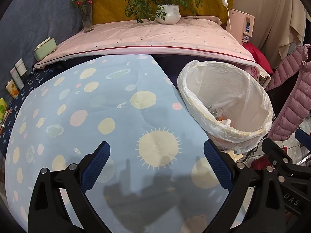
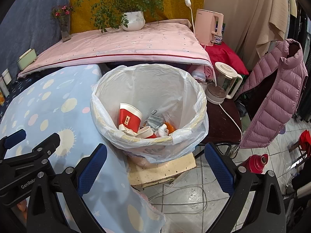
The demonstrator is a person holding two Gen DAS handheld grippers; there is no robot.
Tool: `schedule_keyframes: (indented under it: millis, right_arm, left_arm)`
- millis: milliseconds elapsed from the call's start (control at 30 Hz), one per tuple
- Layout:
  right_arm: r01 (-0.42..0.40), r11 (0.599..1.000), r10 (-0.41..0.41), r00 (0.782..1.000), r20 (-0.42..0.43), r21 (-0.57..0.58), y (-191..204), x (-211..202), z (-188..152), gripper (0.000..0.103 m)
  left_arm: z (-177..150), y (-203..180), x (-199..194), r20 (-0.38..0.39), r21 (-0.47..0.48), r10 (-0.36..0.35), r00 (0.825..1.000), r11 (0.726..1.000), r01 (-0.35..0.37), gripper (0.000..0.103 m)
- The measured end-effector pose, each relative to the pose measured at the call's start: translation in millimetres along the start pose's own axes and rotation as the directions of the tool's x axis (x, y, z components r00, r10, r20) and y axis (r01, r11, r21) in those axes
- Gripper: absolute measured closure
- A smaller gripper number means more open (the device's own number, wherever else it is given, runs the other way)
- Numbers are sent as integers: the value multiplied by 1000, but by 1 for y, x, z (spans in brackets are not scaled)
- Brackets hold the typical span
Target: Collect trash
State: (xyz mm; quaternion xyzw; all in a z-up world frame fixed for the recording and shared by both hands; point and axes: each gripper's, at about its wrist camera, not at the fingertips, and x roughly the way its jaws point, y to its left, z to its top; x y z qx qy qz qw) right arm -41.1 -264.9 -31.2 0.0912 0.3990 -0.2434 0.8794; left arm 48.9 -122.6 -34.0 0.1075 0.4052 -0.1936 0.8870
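Both grippers, left [image 1: 156, 162] and right [image 2: 155, 164], have fingers spread wide, nothing held; red paper cup [image 2: 129, 119] sits inside the white plastic-lined bin [image 2: 196, 97] just off the blue planet-print worktop's [image 1: 97, 106] right edge

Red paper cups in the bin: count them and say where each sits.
2. One red cup stands tilted against the left wall of the bin; a second cup lies on its side just right of it. More may be buried underneath.

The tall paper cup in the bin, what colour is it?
Red with a white rim; the cup shows best in the right wrist view.
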Motion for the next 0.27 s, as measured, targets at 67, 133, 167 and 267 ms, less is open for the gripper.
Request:
schedule_keyframes:
  millis: [67,133,167,267]
  right_arm:
    - [2,1000,-2,1000,0,4,0,-1,-1,7]
    - [4,1000,-4,1000,1,7,-1,-1,-1,7]
    - [4,1000,-4,1000,0,9,-2,-2,-1,7]
    - [6,1000,-6,1000,0,10,-2,-2,-1,7]
  left_arm:
    - [0,0,0,-2,-7,3,1000,1000,-3,10]
    - [0,1,1,-1,-14,-3,1000,1000,3,10]
    - [1,1,1,-1,-14,-4,1000,1000,4,10]
    - [1,0,1,3,-6,-9,1000,1000,9,10]
